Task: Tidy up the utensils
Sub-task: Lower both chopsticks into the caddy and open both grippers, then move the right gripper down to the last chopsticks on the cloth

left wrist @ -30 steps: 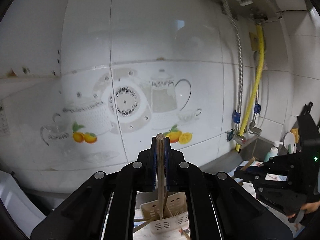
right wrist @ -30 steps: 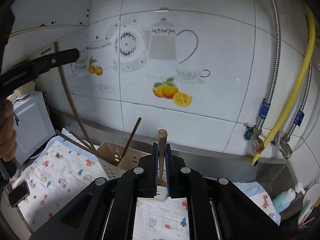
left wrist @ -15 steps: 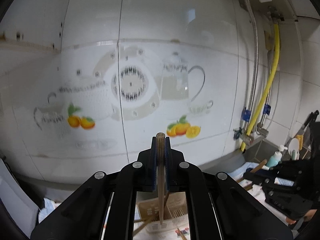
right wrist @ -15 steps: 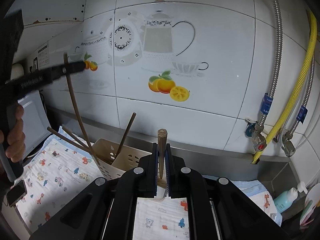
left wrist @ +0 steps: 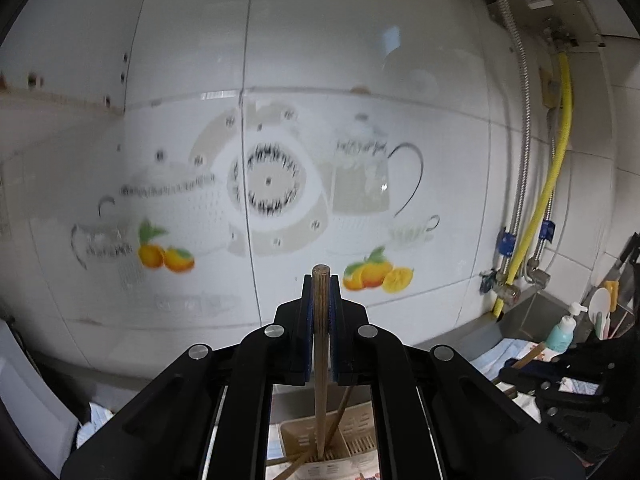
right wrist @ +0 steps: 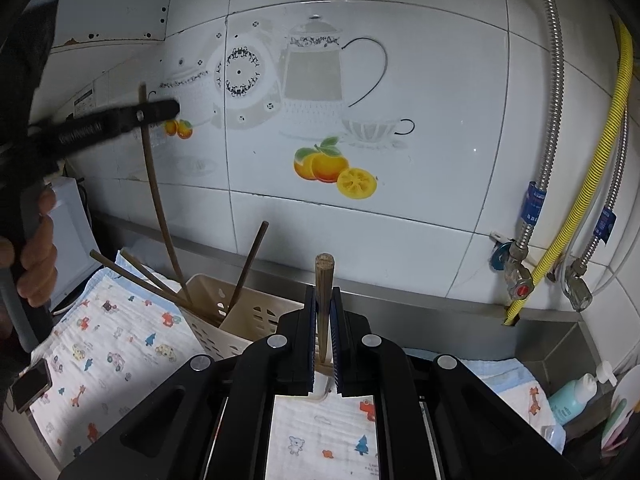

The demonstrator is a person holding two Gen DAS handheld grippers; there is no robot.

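Each gripper's fingers are clamped on one upright chopstick: the left gripper (left wrist: 320,312) lowers its chopstick (left wrist: 319,360) tip-first toward the holder (left wrist: 360,436) directly below, while the right gripper (right wrist: 323,320) holds its chopstick (right wrist: 323,300) just beside that holder (right wrist: 256,316).

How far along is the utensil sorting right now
Partly done. Several chopsticks already stand in the beige holder. In hand: the left gripper is shut on a chopstick whose lower end reaches into the holder, and the right gripper is shut on another one. Left: release the first, then place the second.
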